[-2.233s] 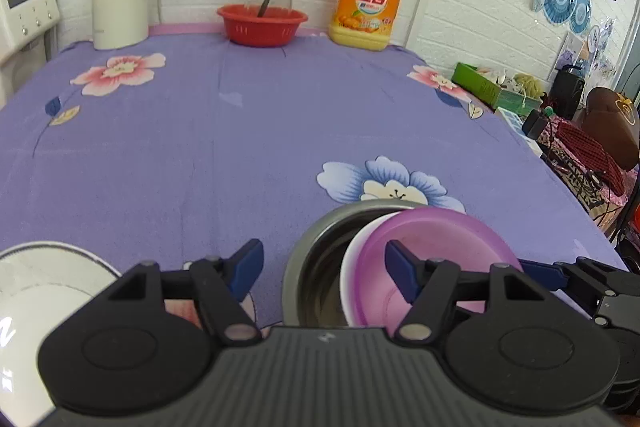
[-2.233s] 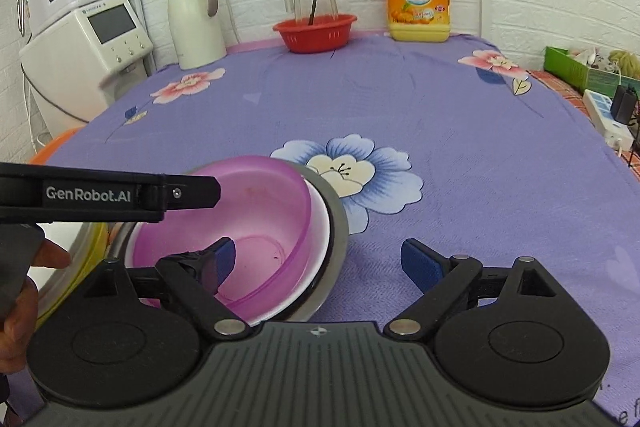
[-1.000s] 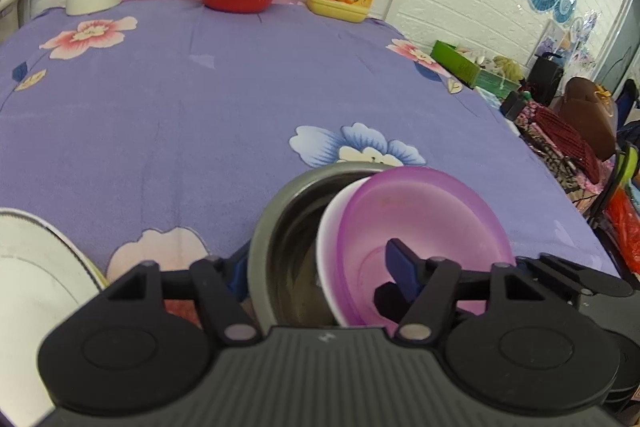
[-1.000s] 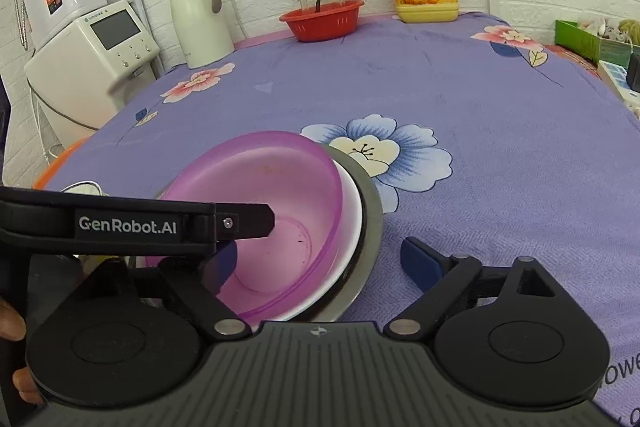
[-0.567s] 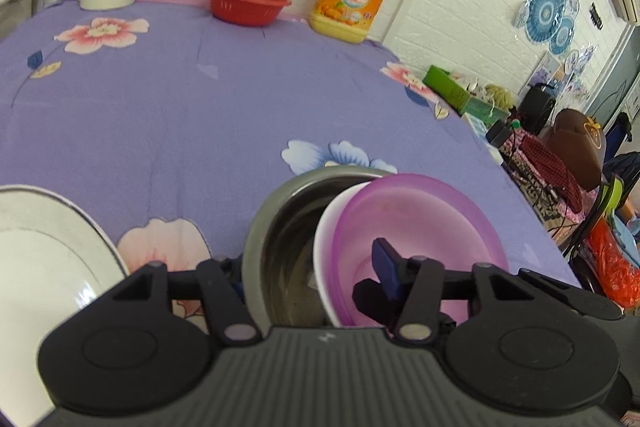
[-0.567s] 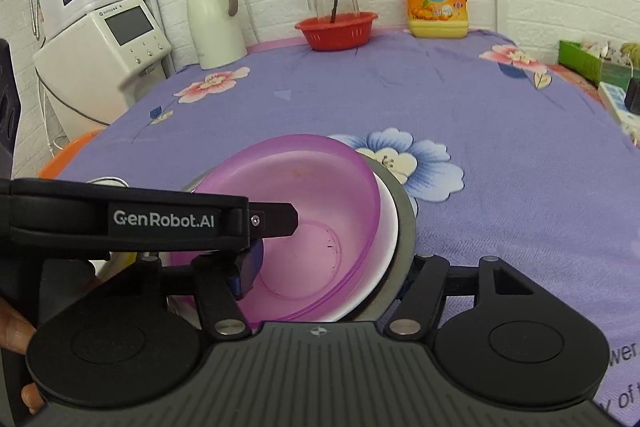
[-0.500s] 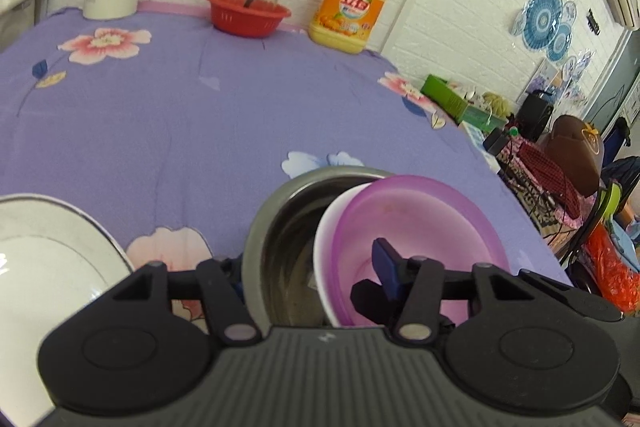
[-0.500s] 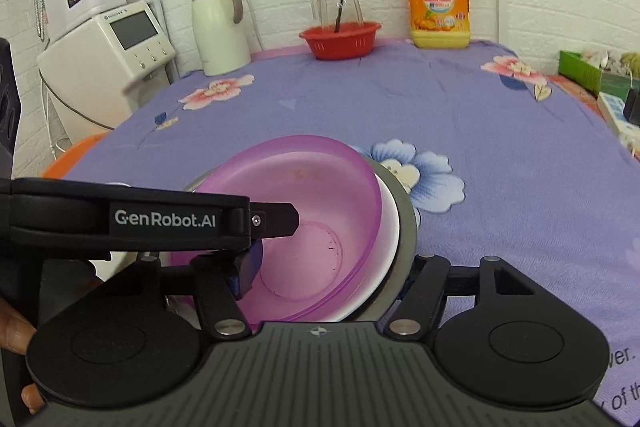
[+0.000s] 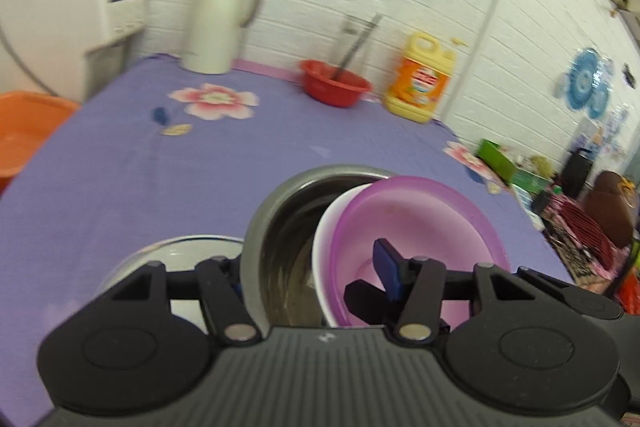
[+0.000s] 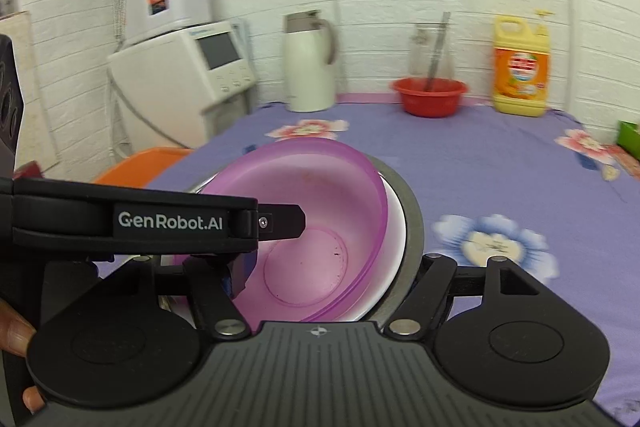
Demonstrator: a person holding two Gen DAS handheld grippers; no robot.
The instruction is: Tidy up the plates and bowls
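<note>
While nested, round purple plastic bowl [image 10: 320,227] lines steel bowl [image 9: 288,211].

Both cams sit right behind their own fingers, very close over the nested bowl stack, looking across the purple floral tablecloth [image 9: 168,187] toward the white brick wall. Left wrist view has the purple bowl [image 9: 420,215] lower right; right wrist view has it lower centre. Both share the thermos [image 10: 308,61], red basin [image 9: 335,89] and yellow detergent jug [image 10: 520,67] along the top.

Bright even indoor light; background motion-blurred; strong fisheye edge distortion.
</note>
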